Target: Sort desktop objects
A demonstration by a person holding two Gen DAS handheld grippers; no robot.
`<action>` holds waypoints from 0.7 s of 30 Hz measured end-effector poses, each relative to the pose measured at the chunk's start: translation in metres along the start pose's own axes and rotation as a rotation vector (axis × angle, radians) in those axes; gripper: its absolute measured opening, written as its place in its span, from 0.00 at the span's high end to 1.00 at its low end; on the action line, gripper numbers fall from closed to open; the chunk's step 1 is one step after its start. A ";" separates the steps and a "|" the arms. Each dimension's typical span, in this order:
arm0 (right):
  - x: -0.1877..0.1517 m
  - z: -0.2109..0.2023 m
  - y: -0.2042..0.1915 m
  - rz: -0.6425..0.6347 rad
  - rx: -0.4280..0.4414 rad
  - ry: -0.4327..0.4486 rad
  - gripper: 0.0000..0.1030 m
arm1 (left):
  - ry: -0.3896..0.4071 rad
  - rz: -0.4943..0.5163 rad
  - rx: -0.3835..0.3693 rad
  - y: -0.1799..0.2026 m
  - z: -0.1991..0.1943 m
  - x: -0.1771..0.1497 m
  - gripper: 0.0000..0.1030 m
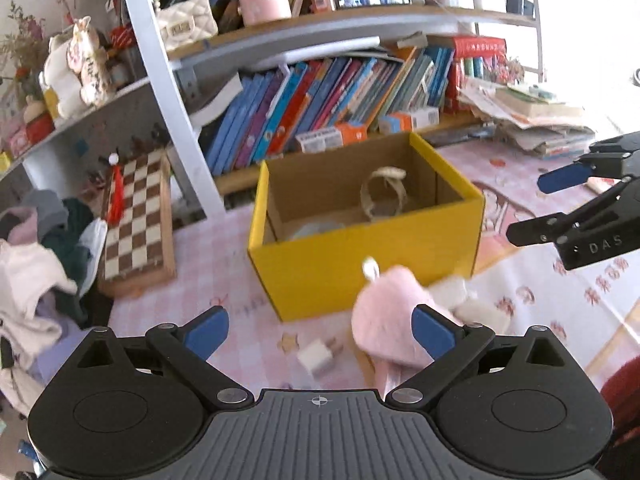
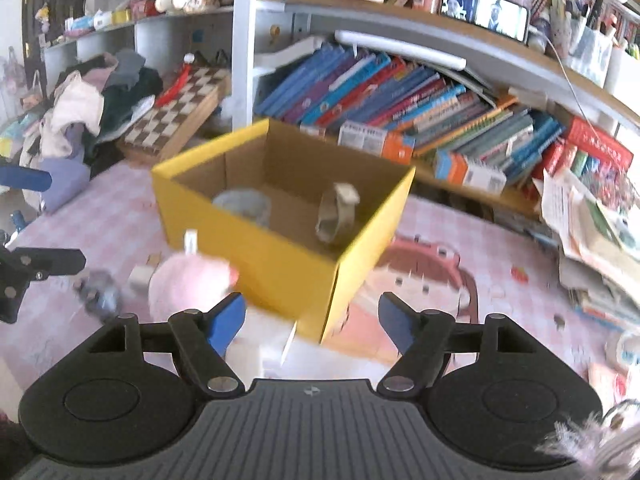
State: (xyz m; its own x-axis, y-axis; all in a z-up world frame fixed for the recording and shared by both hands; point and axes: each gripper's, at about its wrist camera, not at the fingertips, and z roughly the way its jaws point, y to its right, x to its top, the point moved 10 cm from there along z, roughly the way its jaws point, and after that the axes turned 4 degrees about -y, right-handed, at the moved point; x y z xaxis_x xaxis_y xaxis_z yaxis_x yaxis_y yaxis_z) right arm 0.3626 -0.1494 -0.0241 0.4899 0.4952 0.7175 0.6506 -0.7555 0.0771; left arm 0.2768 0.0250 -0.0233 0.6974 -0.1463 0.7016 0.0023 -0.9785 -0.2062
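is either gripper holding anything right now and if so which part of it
Nothing is held. The left gripper and right gripper are both open; the pink plush toy lies on the table by the yellow box.

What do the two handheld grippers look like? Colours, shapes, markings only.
Both match. The left gripper and right gripper each have a matte black body with two round housings, a ribbed grey centre plate with a small white mark, black linkage arms with silver pivot screws, and blue fingertip pads. Seen from the left wrist, the right gripper carries white "DAS" lettering. No cables or sleeves visible.
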 end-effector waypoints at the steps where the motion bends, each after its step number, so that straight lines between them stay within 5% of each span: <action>1: -0.006 -0.002 -0.003 0.011 0.002 -0.009 0.30 | -0.008 0.002 0.002 0.001 -0.001 -0.004 0.03; 21: -0.069 -0.017 -0.059 -0.023 0.001 -0.112 0.22 | -0.086 -0.016 -0.044 0.022 -0.012 -0.060 0.03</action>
State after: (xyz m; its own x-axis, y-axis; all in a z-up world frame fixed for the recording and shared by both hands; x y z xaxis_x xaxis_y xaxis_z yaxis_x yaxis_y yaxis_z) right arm 0.2807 -0.1461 -0.0662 0.5363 0.5572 0.6339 0.6629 -0.7430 0.0923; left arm 0.2259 0.0105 -0.0616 0.7563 -0.1193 0.6432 -0.0159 -0.9863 -0.1642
